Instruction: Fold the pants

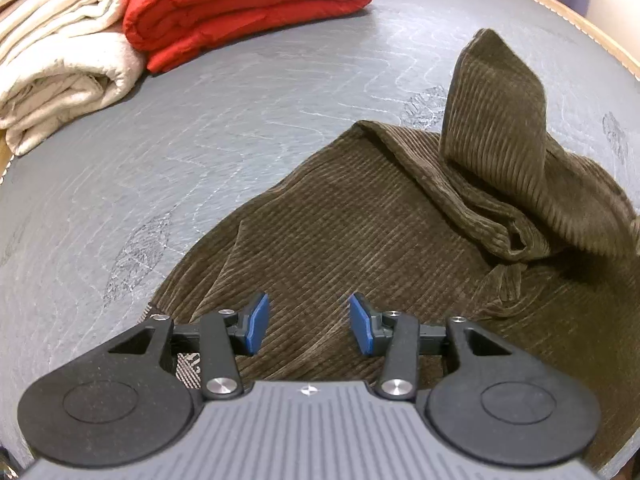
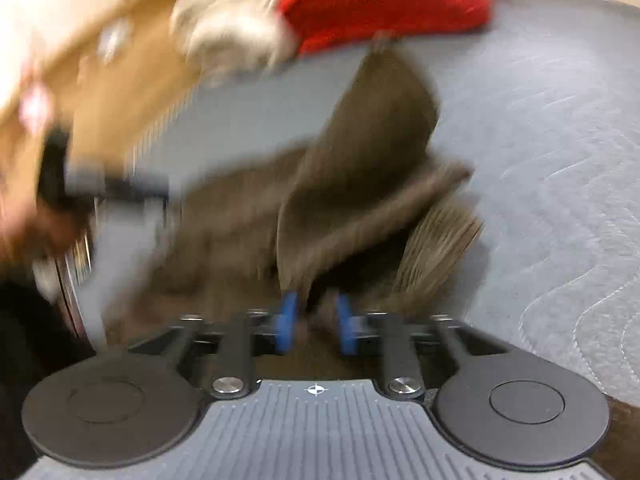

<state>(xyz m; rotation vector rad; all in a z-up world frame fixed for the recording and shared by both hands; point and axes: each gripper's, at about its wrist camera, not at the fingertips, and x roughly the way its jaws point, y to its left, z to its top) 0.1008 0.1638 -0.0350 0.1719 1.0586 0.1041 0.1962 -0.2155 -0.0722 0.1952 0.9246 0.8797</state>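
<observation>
Brown corduroy pants point(image 1: 360, 232) lie rumpled on the grey quilted mattress point(image 1: 200, 128). One part of them is lifted up at the right, standing as a tall flap point(image 1: 496, 96). My left gripper point(image 1: 306, 322) is open and empty, just above the near part of the pants. In the blurred right wrist view my right gripper point(image 2: 316, 322) is shut on a fold of the pants point(image 2: 360, 184) and holds it up off the mattress point(image 2: 540, 140). The left gripper shows as a blurred dark shape at that view's left point(image 2: 100, 200).
A folded red quilt point(image 1: 248, 4) and a folded cream blanket point(image 1: 64, 64) lie at the far left of the mattress. The mattress's piped edge point(image 1: 580, 20) runs along the far right. A wooden bed frame point(image 2: 100, 80) shows in the right wrist view.
</observation>
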